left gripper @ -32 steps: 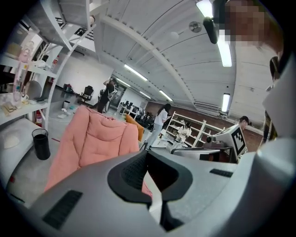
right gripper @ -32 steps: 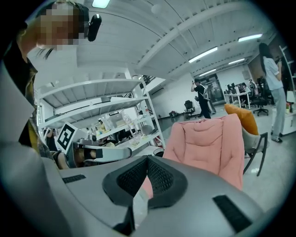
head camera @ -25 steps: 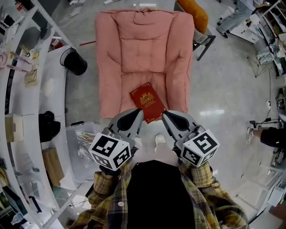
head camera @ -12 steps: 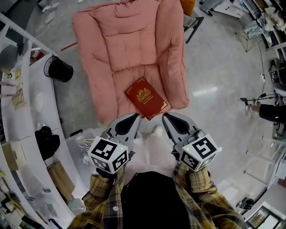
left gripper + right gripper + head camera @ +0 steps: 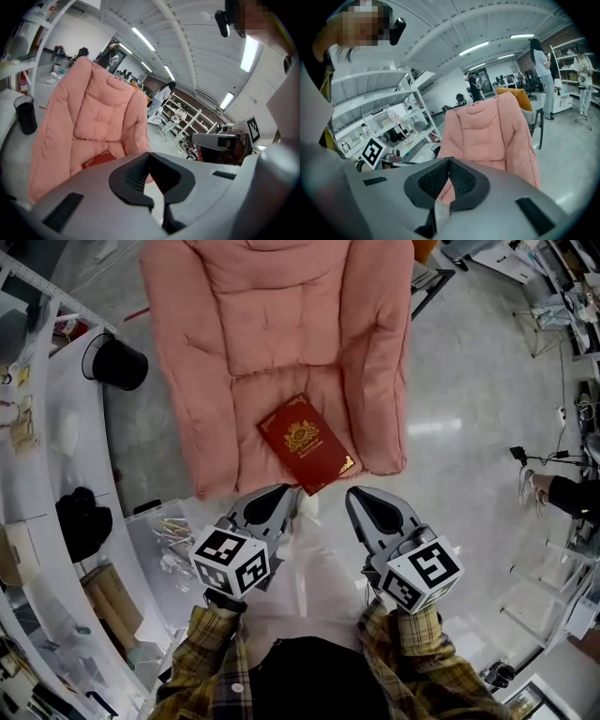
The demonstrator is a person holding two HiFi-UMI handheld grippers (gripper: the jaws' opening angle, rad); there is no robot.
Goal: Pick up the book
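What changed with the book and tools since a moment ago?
The person leaned closer to the pink padded armchair, lowering the left tool and right tool toward the red hardcover book. Nothing was grabbed. The book stays on the seat; both tools stay shut and empty.

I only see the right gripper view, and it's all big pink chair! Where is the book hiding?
Observer: The red book lies flat on the seat of the pink chair, near the front edge.
Operator: Is my other gripper holding it?
Observer: No, the left gripper is shut and empty, just short of the book.
Operator: Does its camera see the book?
Observer: Yes, the left gripper view shows it just above the closed jaws.
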